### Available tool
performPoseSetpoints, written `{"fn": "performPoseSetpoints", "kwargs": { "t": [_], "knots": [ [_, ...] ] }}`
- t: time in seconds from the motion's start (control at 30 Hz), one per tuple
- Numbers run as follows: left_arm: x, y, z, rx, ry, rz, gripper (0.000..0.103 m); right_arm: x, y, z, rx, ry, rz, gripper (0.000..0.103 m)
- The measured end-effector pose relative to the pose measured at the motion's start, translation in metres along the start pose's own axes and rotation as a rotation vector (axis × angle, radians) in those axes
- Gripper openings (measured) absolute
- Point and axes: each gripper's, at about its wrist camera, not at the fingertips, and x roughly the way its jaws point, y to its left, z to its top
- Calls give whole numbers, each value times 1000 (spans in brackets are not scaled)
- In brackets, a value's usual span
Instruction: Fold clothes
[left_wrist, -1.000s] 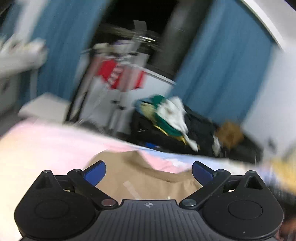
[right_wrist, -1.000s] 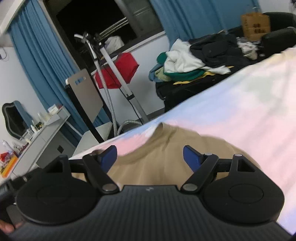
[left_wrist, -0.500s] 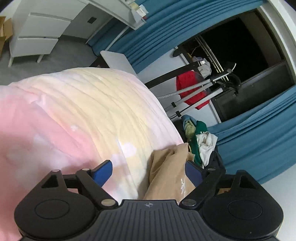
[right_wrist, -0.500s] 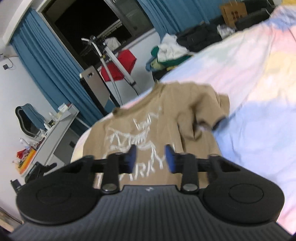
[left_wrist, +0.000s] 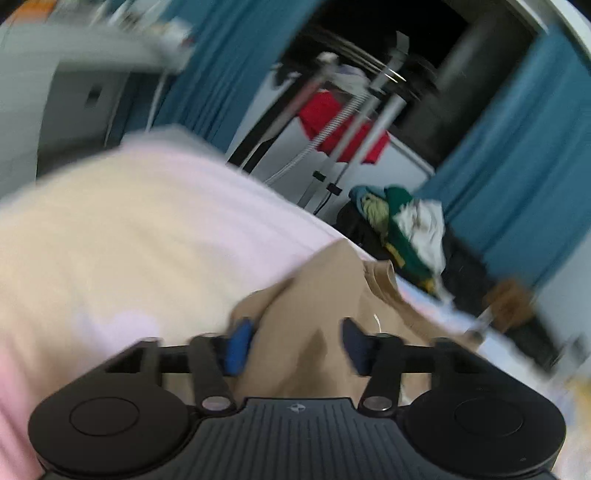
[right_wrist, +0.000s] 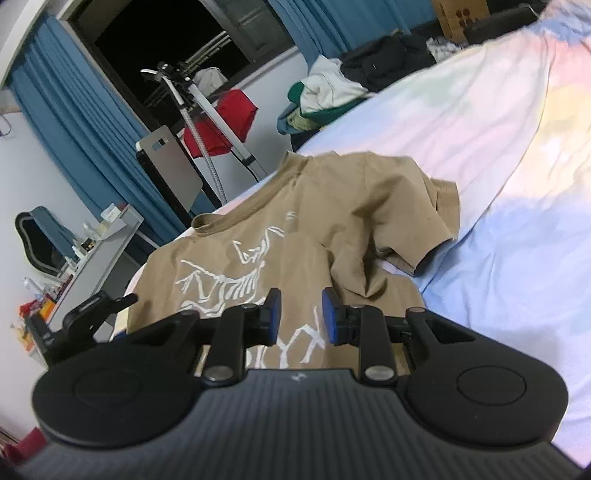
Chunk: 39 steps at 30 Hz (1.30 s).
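Observation:
A tan T-shirt (right_wrist: 332, 206) with a white print lies face up on the pastel bed cover (right_wrist: 498, 147), its collar toward the far edge and its right sleeve crumpled. My right gripper (right_wrist: 301, 314) hovers over the shirt's lower printed part. Its jaws stand a narrow gap apart with nothing pinched. In the blurred left wrist view, my left gripper (left_wrist: 297, 345) is at the shirt's side. Its jaws are half narrowed, and a raised ridge of the T-shirt (left_wrist: 317, 295) runs between them. The collar (left_wrist: 380, 273) lies just beyond.
A pile of clothes (right_wrist: 325, 96) sits beyond the bed's far edge. Beside it stands a metal rack with a red garment (right_wrist: 229, 122). A white desk (right_wrist: 103, 240) is at the left, a cardboard box (right_wrist: 458, 14) at the back right. Bed cover (left_wrist: 129, 240) stretches left of the shirt.
The left gripper swung from the bare bed cover onto the shirt's side and its jaws narrowed around the fabric. The right gripper's jaws narrowed slightly over the lower print.

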Motion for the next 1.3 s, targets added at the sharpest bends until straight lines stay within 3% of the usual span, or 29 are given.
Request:
{"fn": "performPoseSetpoints", "kwargs": {
  "t": [0.07, 0.2, 0.3, 0.4, 0.5, 0.53, 0.57, 0.73, 0.83, 1.03, 1.13, 1.3],
  "knots": [
    [9, -30, -4, 136, 2, 13, 9, 2, -4, 1, 20, 2, 1, 27],
    [27, -91, -12, 408, 6, 40, 4, -1, -10, 2, 52, 0, 7, 28],
    [33, -135, -38, 574, 30, -2, 4, -4, -14, 2, 68, -4, 4, 28],
    [36, -163, -67, 671, 84, -55, 6, -5, -18, 3, 85, -2, 5, 28],
    [32, -167, -84, 679, 112, -92, 33, -6, -19, 3, 85, -1, 3, 28],
    [27, -164, -86, 660, 108, -109, 47, -6, -19, 3, 85, 0, 2, 28],
    [21, -159, -85, 635, 102, -127, 54, -6, -19, 3, 86, 0, 3, 28],
    [-17, -103, -63, 411, 48, -218, 66, -8, -21, 5, 102, -5, 6, 28],
    [-23, -60, -37, 192, 25, -190, 74, -7, -22, 6, 111, -4, 6, 28],
    [5, 21, -19, -288, 67, -123, 77, -2, -23, 6, 118, 8, 4, 28],
    [19, 33, -24, -386, 98, -86, 77, 2, -23, 4, 113, 16, 0, 28],
    [5, 38, -30, -491, 61, -59, 79, 8, -23, 1, 116, 35, -3, 28]
  ]
}}
